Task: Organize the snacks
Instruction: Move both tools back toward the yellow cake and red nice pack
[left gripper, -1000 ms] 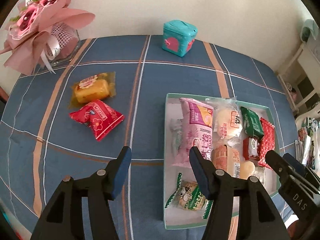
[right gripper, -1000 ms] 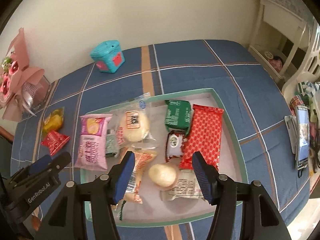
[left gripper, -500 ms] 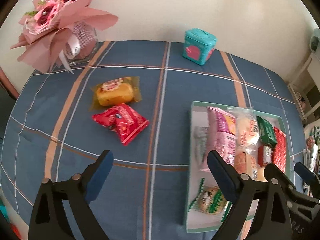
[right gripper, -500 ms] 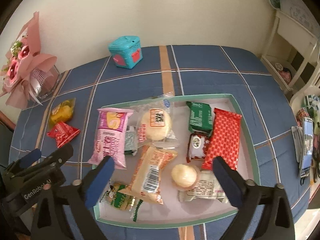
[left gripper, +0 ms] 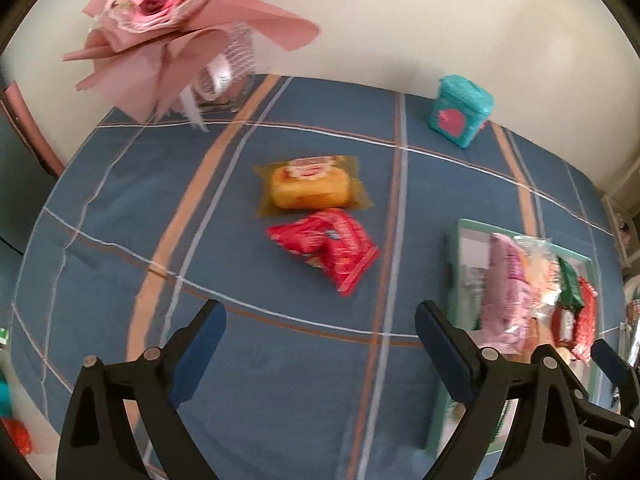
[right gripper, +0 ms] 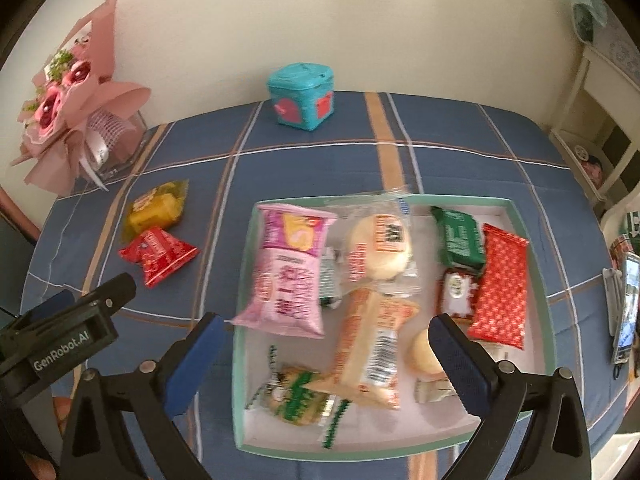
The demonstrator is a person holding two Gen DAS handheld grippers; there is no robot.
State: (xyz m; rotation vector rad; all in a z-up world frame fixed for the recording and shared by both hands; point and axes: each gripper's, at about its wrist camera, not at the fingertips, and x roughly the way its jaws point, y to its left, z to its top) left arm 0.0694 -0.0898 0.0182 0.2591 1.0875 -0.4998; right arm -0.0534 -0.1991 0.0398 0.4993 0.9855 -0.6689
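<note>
A yellow cake packet [left gripper: 310, 186] [right gripper: 158, 209] and a red snack packet [left gripper: 326, 246] [right gripper: 159, 254] lie loose on the blue plaid tablecloth, left of a pale green tray [right gripper: 240, 344] [left gripper: 454, 240]. Inside the tray are several snacks, among them a pink bag [right gripper: 286, 274], a green pack [right gripper: 458, 240] and a red wafer bar [right gripper: 500, 288]. My left gripper [left gripper: 320, 352] stands open and empty above bare cloth, short of the red packet. Over the tray's front half my right gripper [right gripper: 328, 364] hangs open, holding nothing.
A pink flower bouquet [left gripper: 176, 28] [right gripper: 72, 108] stands at the table's back left corner. A teal box with pink hearts [left gripper: 460, 110] [right gripper: 302, 96] sits by the wall. A phone [right gripper: 626, 304] lies past the tray on the right, beside white furniture [right gripper: 600, 112].
Both grippers opened wide. The left view swung left, away from the tray and toward the two loose packets. In the right view the tray slid rightward.
</note>
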